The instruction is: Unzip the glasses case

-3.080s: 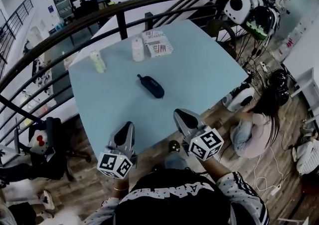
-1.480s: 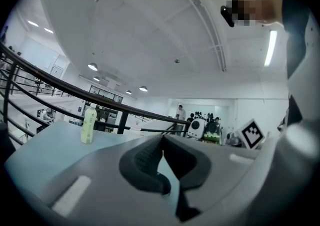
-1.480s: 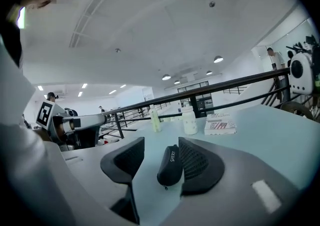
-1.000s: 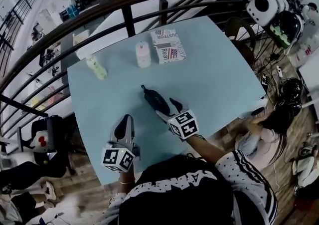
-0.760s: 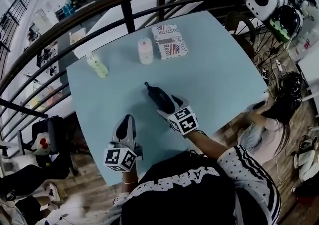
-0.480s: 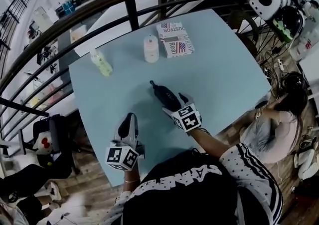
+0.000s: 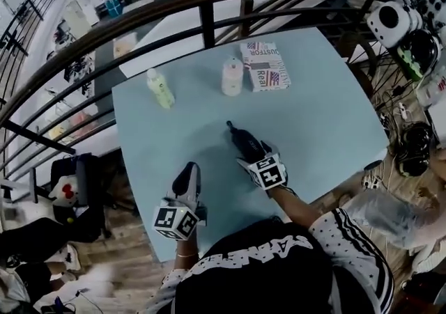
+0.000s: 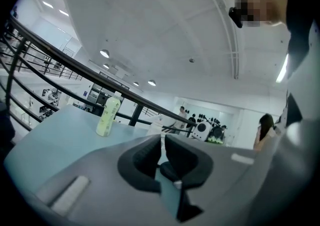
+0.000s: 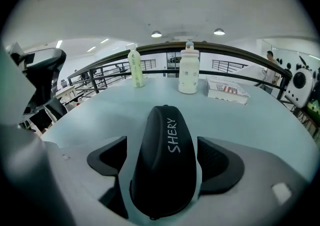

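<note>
the glasses case is laid on the table, between the jaws of the right gripper, which are being opened and not pressed on it. the left gripper is closed and empty. the smooth case could be pushed away if squeezed crooked.

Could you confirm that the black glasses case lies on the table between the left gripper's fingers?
No, not the left: the black glasses case lies on the table between the fingers of the right gripper, which are opening around it; the right gripper view shows this.
</note>
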`<state>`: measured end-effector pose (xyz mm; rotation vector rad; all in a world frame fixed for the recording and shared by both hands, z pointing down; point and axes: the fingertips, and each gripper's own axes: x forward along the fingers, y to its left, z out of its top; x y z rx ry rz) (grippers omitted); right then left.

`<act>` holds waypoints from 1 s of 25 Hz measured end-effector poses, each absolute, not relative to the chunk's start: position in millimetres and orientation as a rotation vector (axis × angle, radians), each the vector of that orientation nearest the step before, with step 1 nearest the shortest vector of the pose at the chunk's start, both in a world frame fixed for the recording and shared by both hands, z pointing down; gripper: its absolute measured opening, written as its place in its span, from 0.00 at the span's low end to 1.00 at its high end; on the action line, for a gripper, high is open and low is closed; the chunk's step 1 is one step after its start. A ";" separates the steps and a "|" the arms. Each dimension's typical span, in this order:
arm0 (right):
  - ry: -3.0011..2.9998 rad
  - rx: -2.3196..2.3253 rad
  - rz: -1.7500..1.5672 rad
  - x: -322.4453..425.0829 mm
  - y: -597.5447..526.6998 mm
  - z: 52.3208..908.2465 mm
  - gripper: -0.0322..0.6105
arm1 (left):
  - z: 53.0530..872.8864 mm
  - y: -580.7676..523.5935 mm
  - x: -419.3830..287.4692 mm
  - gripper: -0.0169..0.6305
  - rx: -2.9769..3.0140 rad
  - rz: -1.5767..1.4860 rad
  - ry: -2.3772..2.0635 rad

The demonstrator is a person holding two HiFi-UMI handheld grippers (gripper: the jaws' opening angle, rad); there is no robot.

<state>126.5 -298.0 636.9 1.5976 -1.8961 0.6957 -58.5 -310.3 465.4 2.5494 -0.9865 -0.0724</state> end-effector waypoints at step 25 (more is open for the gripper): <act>-1.958 1.597 0.688 142.2 -308.6 639.9 0.60 | 457.2 -312.6 -61.5 0.03 2.509 -0.038 -1.089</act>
